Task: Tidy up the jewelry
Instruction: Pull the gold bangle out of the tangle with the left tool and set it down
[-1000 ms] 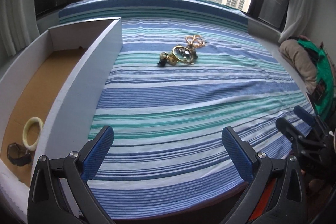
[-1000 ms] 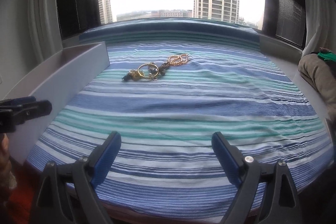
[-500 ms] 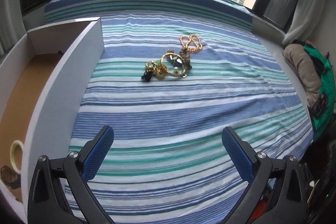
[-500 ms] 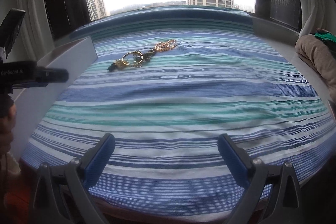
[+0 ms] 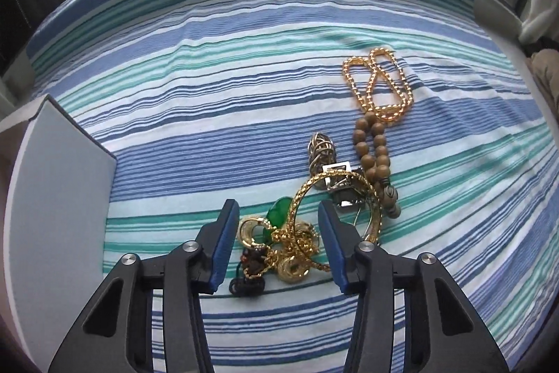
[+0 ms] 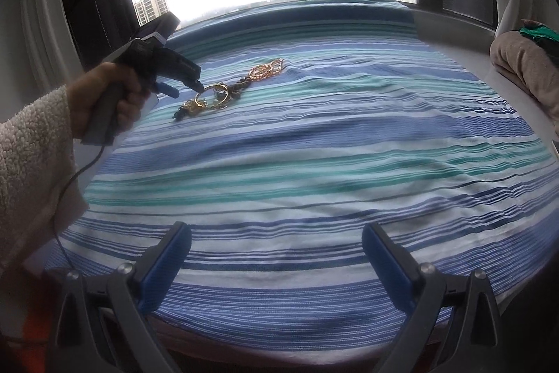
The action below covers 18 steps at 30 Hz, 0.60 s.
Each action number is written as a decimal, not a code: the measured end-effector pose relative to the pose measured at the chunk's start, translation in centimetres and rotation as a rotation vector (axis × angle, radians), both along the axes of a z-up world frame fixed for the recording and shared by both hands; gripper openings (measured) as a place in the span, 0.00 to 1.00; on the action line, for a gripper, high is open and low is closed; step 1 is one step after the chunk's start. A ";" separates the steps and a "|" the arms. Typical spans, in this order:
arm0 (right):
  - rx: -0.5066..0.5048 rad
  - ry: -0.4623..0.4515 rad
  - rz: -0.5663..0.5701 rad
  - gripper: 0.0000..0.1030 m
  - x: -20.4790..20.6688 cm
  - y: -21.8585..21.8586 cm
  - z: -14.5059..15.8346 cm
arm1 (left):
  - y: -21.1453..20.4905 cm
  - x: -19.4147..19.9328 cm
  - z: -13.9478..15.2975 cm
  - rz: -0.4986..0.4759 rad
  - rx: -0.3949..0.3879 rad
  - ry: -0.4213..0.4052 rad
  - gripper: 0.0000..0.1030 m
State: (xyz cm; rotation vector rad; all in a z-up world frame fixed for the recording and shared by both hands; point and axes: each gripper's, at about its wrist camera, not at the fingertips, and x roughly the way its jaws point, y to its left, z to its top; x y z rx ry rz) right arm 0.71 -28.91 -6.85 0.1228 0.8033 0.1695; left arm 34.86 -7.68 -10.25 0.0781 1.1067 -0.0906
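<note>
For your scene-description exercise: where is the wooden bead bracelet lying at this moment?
In the left wrist view, the wooden bead bracelet lies on the striped cloth, right of centre, between the gold ball chain beyond it and the gold bangle.

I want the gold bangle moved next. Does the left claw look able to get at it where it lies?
Probably yes: the left claw is right over the pile, nothing above it. But the gold bangle is tangled with a gold chain and earrings, so others may lift too.

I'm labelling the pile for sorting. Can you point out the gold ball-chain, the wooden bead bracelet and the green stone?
gold ball-chain (image 5: 401, 85), left wrist view, on its right-hand strand.
wooden bead bracelet (image 5: 379, 141), left wrist view, on one round bead.
green stone (image 5: 278, 210), left wrist view, on its upper face.
</note>
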 end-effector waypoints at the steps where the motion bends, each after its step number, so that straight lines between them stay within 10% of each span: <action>1: 0.002 0.003 -0.004 0.97 0.0 -0.2 -0.1 | -0.3 0.2 -0.3 -0.008 0.000 0.003 0.32; 3: 0.006 0.017 -0.013 0.97 0.2 -0.5 -0.4 | -0.7 0.5 -0.7 -0.027 -0.004 0.011 0.05; 12: 0.013 0.013 -0.030 0.97 0.3 -0.9 -0.2 | 2.7 -6.5 5.2 0.043 -0.228 -0.057 0.04; 18: 0.024 0.002 -0.005 0.97 0.2 0.0 0.4 | 6.0 -14.4 6.3 0.073 -0.242 -0.045 0.04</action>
